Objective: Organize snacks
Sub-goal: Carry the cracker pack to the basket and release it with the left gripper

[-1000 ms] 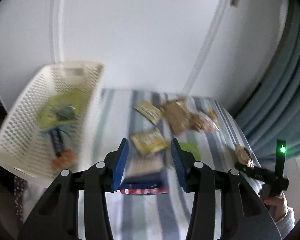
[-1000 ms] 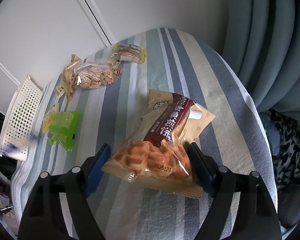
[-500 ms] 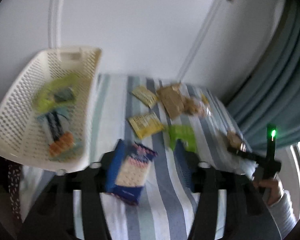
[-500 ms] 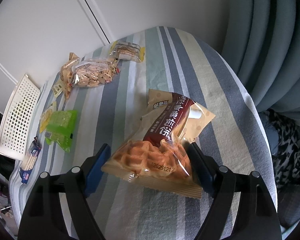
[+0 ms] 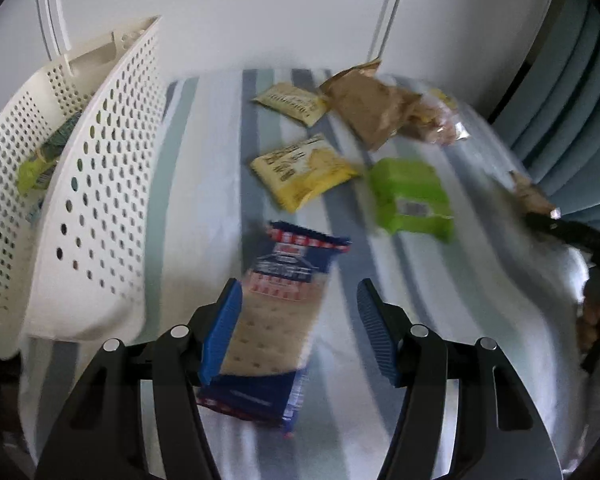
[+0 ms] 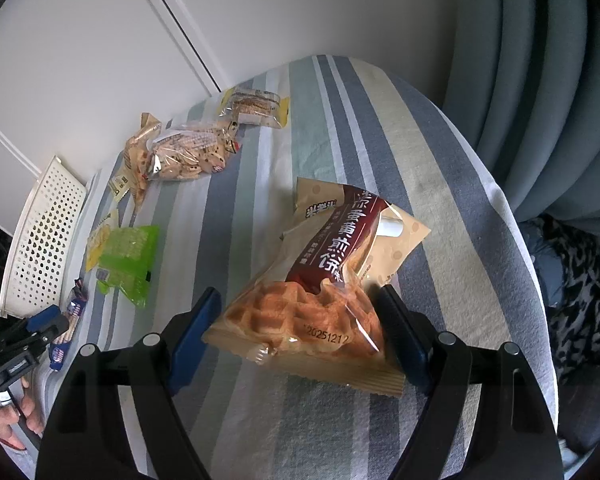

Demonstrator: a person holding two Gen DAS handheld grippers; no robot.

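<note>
Claws over the striped worktop [image 6: 340, 128].
Left claw [image 5: 300, 332] stood apart around cracker packet [image 5: 276, 312]; right claw [image 6: 300, 332] clamped waffle packet [image 6: 324, 292].

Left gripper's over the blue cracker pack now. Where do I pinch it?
Pinch the cracker pack across its two long edges, around the middle. It lies flat on the tablecloth, running away from the open left gripper, so come straight down; shift right slightly, since it hugs the left finger.

Home room: striped tablecloth [image 6: 340, 120], blue-grey curtain [image 6: 532, 60], white panelled wall [image 5: 220, 8], packaged snacks
</note>
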